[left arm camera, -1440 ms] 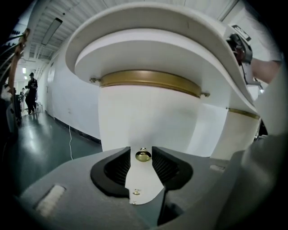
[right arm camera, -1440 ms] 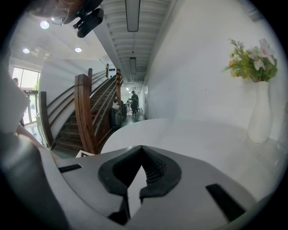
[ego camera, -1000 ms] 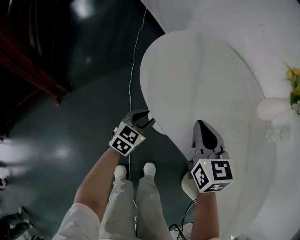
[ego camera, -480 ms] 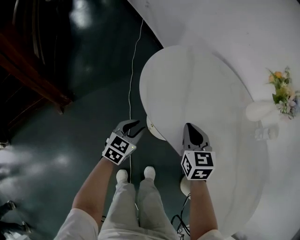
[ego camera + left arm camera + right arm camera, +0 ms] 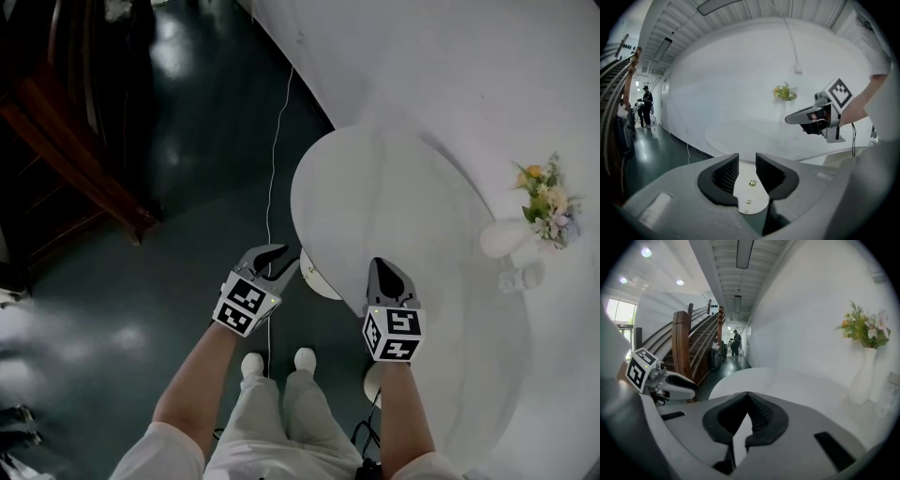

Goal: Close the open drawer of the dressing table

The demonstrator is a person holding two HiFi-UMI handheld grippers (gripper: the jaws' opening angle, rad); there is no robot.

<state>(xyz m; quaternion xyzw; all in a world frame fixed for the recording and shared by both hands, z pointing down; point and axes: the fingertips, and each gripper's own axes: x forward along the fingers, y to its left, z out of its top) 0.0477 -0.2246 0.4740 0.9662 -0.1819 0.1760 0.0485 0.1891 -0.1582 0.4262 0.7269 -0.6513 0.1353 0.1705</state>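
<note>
The white dressing table (image 5: 394, 197) has a rounded top that fills the middle of the head view. A white rounded piece (image 5: 321, 277) juts out below its near edge between my grippers; I cannot tell whether it is the drawer. My left gripper (image 5: 286, 257) hangs off the table's left edge over the dark floor. Its jaws have just been closing, stand part open and hold nothing (image 5: 746, 157). My right gripper (image 5: 382, 265) hovers over the table's near edge, shut and empty (image 5: 747, 394).
A white vase (image 5: 502, 239) of flowers (image 5: 544, 202) and a small glass item (image 5: 520, 277) stand at the table's right. A thin cable (image 5: 272, 187) runs across the dark floor. A wooden staircase (image 5: 84, 141) lies to the left. The person's shoes (image 5: 253, 364) are below.
Both grippers have risen, the left one more, and its jaws stand narrower than a second ago. The head view has pulled back, showing more floor and the whole vase.
</note>
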